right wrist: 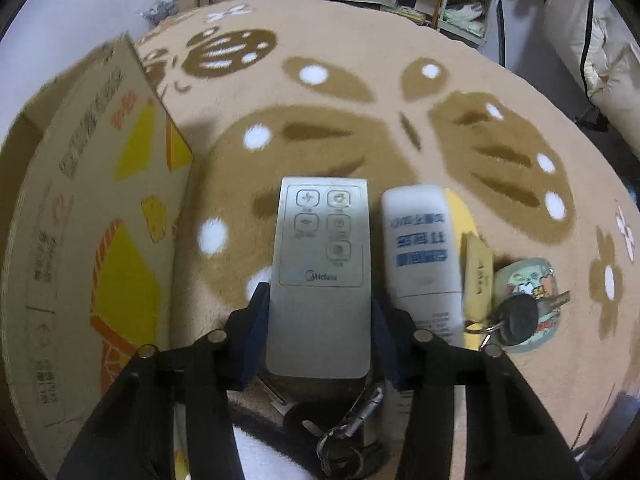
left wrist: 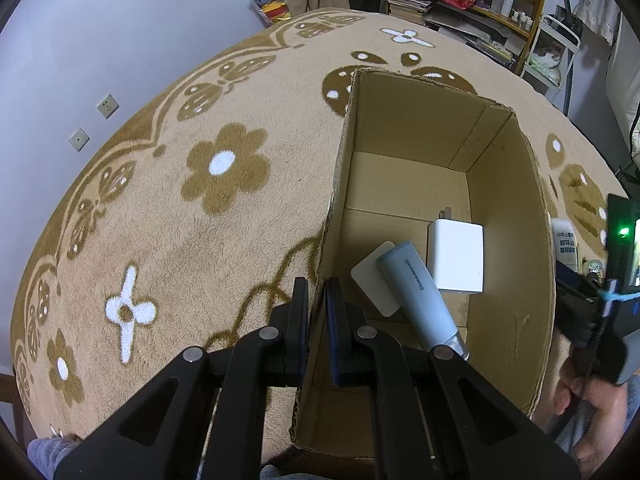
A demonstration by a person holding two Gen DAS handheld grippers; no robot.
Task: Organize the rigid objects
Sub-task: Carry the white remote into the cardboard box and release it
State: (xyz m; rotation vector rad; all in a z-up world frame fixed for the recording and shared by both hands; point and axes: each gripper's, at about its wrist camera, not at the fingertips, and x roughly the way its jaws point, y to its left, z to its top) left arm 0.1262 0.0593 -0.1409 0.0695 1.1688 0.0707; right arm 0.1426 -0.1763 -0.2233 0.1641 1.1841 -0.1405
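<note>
Carpet, beige fleece with brown flowers and butterflies, covers the surface in front of you; a lilac wall with two sockets stands left, cluttered shelves behind. Your left tool is clamped on the near wall of the one cardboard box, which holds three things: a white card, a pale blue tube, a white charger. Right of the box, your right tool has its pads against one grey remote; beside it lie one white bottle and one key bunch.

Dim indoor light, fisheye-bent edges, right view slightly blurred.
</note>
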